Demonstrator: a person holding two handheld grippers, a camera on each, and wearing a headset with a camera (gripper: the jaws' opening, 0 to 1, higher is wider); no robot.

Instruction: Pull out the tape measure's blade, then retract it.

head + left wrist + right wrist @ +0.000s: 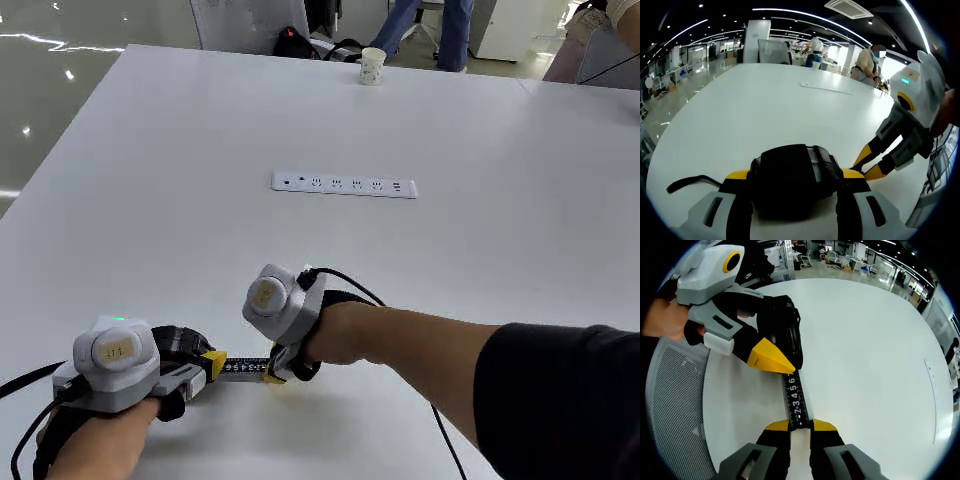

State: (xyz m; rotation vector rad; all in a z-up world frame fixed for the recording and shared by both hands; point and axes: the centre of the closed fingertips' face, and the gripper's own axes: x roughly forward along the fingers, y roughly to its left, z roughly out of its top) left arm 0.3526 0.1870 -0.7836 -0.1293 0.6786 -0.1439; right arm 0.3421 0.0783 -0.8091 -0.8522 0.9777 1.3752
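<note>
A black tape measure [183,347] rests low on the white table [470,240], with my left gripper [210,362] shut on its case. A short length of blade [243,368] runs out to the right, and my right gripper [272,375] is shut on the end of it. In the left gripper view the case [790,167] sits between the yellow-tipped jaws of the left gripper [792,186], and the right gripper [875,161] comes in from the right. In the right gripper view the numbered blade [794,397] leads from the right gripper [800,425] up to the case [786,335] held by the left gripper [742,337].
A white power strip [343,185] lies mid-table and a paper cup [372,66] stands near the far edge. A person's legs [455,30] and bags are beyond the table. Black cables trail from both grippers. A grey mesh chair [670,405] sits beside the table.
</note>
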